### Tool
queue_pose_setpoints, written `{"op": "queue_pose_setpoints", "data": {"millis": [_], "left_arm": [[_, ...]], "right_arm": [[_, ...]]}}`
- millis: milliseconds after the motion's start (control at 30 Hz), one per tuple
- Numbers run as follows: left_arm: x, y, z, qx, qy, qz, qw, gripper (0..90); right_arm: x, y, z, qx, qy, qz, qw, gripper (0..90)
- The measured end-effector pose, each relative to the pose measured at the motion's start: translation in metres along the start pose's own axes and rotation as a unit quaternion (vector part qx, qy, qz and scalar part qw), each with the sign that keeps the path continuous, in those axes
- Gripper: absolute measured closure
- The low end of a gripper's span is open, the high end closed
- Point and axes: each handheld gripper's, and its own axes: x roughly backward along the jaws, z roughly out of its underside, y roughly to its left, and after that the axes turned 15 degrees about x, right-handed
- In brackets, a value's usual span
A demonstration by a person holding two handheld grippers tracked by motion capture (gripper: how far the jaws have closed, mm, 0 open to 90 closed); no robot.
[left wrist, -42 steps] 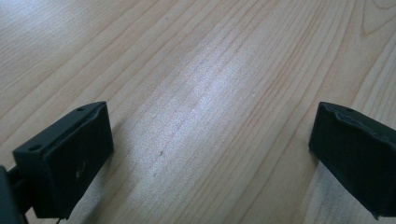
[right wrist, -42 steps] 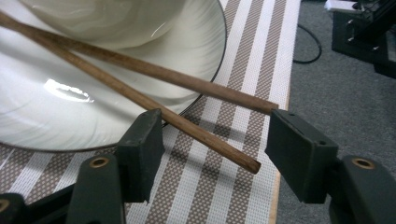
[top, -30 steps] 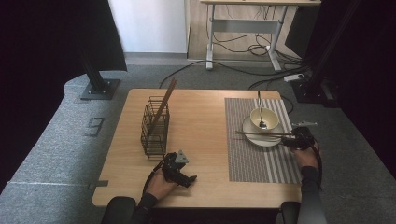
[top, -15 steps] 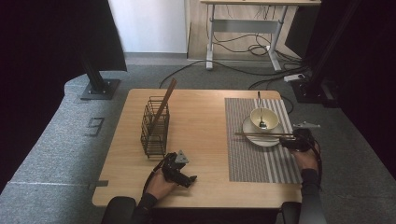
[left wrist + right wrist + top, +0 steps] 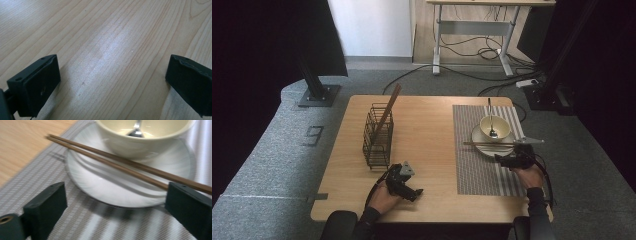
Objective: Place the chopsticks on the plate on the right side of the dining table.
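Chopsticks (image 5: 120, 165) lie across the white plate (image 5: 105, 187) before the bowl (image 5: 140, 137) on the striped mat (image 5: 477, 170); the right gripper (image 5: 115, 212), whose jaws have just been opening, is wide and empty beside them, probably after release and due to withdraw, while the left gripper (image 5: 112, 82) gapes empty over the wooden table (image 5: 427, 130) on grey carpet (image 5: 277, 150).
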Motion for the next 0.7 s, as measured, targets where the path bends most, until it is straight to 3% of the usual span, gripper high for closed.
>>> {"op": "queue_pose_setpoints", "data": {"millis": [100, 233, 433, 500, 700], "left_arm": [[0.000, 0.000, 0.000, -0.001, 0.000, 0.001, 1.0000, 0.0], [0.000, 0.000, 0.000, 0.000, 0.000, 0.001, 1.0000, 0.0], [0.000, 0.000, 0.000, 0.000, 0.000, 0.001, 1.0000, 0.0], [0.000, 0.000, 0.000, 0.000, 0.000, 0.001, 1.0000, 0.0], [0.000, 0.000, 0.000, 0.000, 0.000, 0.001, 1.0000, 0.0]], "right_arm": [[-0.002, 0.008, -0.001, -0.006, -0.019, -0.017, 0.9996, 0.0], [-0.005, 0.020, -0.006, 0.007, -0.041, -0.030, 0.9987, 0.0], [-0.021, 0.039, -0.010, 0.044, -0.026, -0.045, 0.9977, 0.0], [-0.026, 0.042, -0.010, 0.053, -0.023, -0.040, 0.9975, 0.0], [-0.037, 0.043, -0.011, 0.056, -0.014, -0.038, 0.9976, 0.0]]}}
